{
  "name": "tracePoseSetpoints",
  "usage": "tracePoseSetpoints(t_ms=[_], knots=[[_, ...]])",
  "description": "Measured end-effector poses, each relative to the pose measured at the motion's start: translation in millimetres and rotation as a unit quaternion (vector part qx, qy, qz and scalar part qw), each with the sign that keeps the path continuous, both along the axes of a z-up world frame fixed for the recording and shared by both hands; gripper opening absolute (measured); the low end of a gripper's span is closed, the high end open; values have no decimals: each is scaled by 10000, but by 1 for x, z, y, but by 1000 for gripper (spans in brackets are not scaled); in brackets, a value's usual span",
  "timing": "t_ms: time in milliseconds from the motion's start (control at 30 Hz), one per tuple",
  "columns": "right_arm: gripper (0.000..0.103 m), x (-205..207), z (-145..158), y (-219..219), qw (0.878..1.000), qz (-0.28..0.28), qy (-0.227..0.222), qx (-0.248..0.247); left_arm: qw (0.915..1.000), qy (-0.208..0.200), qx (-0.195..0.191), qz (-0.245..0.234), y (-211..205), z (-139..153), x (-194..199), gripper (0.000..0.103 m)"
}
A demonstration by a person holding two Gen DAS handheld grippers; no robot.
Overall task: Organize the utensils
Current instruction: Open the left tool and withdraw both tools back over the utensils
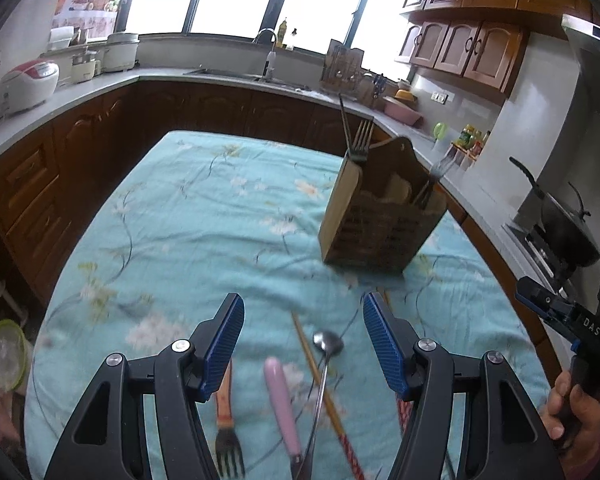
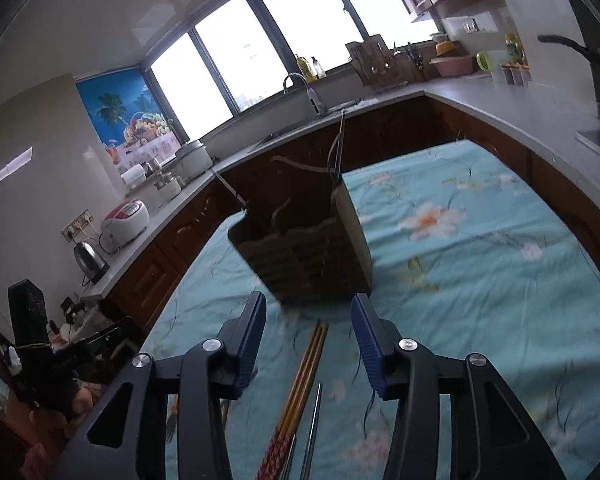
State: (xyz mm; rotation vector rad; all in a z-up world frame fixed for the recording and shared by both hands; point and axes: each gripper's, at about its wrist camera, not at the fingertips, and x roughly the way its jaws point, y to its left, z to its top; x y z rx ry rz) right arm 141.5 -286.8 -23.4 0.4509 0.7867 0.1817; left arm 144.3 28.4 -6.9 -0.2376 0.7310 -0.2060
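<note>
My left hand-held gripper (image 1: 303,344) stands with its jaws apart and nothing between the pads; it hangs over the near end of the worktop (image 1: 204,216), which is covered with a light blue flowered cloth. My right hand-held gripper (image 2: 309,338) is likewise open and empty, with no pad touching anything.

The wooden utensil holder (image 1: 380,220) stands upright on the cloth, toward the far right as the left wrist view shows it. A fork (image 1: 359,140) stands in its left compartment, tines up, long axis near vertical. A second fork (image 1: 434,182) leans in a compartment on its right side.

Loose utensils lie flat on the cloth below my left jaws, long axes all running roughly from near edge to far edge:
- Metal spoon (image 1: 327,344): bowl pointing away from me, handle running back toward the near edge.
- Pink-handled utensil (image 1: 282,404): rounded handle end pointing away; its working end is cut off at the frame edge.
- Fork with an orange patterned handle (image 1: 228,436): tines pointing toward me.
- Chopsticks (image 1: 320,380): yellow shafts pointing away toward the holder, red patterned ends nearest me, slightly diagonal.

In the right wrist view, the chopsticks lie between my right jaws, beneath them, with a thin metal handle (image 2: 314,428) just beside them.
</note>
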Motion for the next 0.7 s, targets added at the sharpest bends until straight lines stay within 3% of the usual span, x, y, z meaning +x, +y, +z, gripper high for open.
tracePoseSetpoints(t_ms=[133, 367, 700], knots=[[48, -15, -5, 9, 9998, 92, 136, -134, 9999, 127, 44, 3, -2, -3, -12, 62], [63, -38, -20, 23, 9982, 161, 409, -415, 9993, 271, 236, -61, -7, -8, -31, 63], [73, -44, -47, 38, 9944, 320, 834, -556, 9974, 492, 510, -118, -12, -10, -40, 80]])
